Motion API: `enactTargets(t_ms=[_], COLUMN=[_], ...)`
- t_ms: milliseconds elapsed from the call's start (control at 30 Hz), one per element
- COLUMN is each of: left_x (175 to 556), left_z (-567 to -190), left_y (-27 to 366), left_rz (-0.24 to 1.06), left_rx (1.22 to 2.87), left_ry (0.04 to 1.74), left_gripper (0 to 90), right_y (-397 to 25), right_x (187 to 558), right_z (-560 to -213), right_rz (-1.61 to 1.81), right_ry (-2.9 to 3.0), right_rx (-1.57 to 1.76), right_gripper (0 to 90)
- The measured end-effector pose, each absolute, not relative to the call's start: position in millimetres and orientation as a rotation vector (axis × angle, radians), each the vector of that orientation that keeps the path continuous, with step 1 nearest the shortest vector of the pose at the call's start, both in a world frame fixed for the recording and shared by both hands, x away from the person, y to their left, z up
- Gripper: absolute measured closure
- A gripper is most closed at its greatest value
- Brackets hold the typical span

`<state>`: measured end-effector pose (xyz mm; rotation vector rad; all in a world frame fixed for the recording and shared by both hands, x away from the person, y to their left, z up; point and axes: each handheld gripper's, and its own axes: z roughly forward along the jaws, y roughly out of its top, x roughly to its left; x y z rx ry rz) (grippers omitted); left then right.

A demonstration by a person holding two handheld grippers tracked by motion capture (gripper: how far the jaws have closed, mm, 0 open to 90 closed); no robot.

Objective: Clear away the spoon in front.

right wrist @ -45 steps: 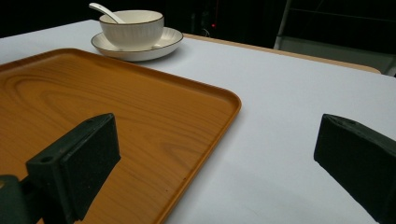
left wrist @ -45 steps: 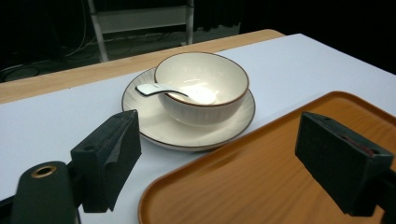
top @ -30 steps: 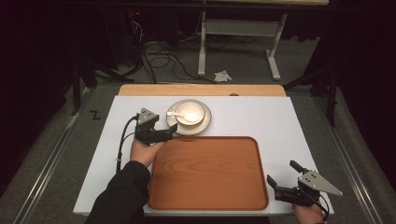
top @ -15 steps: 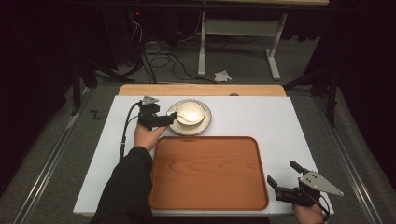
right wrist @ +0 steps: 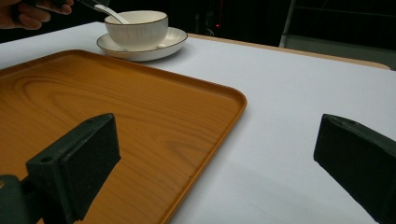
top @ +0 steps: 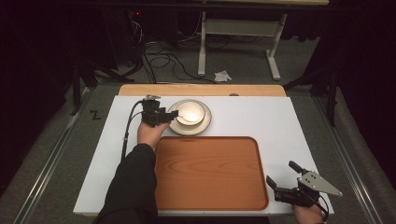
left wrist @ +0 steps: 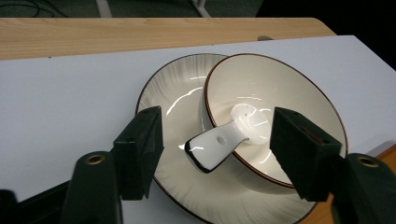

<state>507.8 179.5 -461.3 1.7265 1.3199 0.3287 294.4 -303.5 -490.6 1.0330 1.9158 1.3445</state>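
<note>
1. Left gripper (left wrist: 217, 154) has its two black jaws spread wide, and they close on nothing; in the left gripper view they rise from the lower left and lower right of the frame.
2. Between those jaws, at the middle of that frame, lies the handle of a white spoon (left wrist: 229, 137). It touches neither jaw.
3. The spoon's handle sticks out over the near rim of a cream bowl (left wrist: 280, 98) with a dark edge, and its scoop rests inside the bowl.
4. The bowl stands on a ribbed cream plate (left wrist: 173, 98), set toward the plate's right side in that view, on the white table (left wrist: 70, 102).
5. In the high view the left gripper (top: 164, 116) sits upper left of centre, just beside the left rim of the plate (top: 205, 127), with the bowl (top: 190, 112) and spoon (top: 187, 118) to its right.
6. A wooden tray (top: 210, 172) lies bare at the centre of the high view, just below the plate and apart from it.
7. Right gripper (top: 285, 179) is at the lower right of the high view, off the tray's right corner, jaws wide apart and holding nothing.
8. In the right gripper view the tray (right wrist: 116, 107) fills the left, and the bowl (right wrist: 136, 28) on its plate (right wrist: 170, 42) stands far off at the upper left.
</note>
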Motion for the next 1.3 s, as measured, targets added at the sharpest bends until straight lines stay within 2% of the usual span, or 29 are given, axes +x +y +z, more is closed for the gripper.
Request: enactTargets(t_ms=[100,600,1100,1300], left_x=[508.2,509.3,495.9,489.0], left_z=[-462.3,-474.8,-461.4,-457.3], left_y=[178.9,192.0,187.1,175.6], left_rz=[0.311,0.137,0.142,0.203], left_rx=[1.727,1.653,1.681,1.728], left_ry=[1.318,1.350,1.209,1.146], left_gripper=[43.3,63.7,83.3,85.6], right_y=[-303.2,-301.7,-300.5,-300.3], right_x=[294.1,293.9,294.2,294.0], right_z=[-490.7,-491.2,-491.3,-491.2], right_rz=[1.344,1.337,1.336,1.339], right_ry=[1.917,1.927,1.929,1.927], right_rx=[1.031,1.027,1.022,1.025], right_gripper=[1.0,1.1,1.2,1.8])
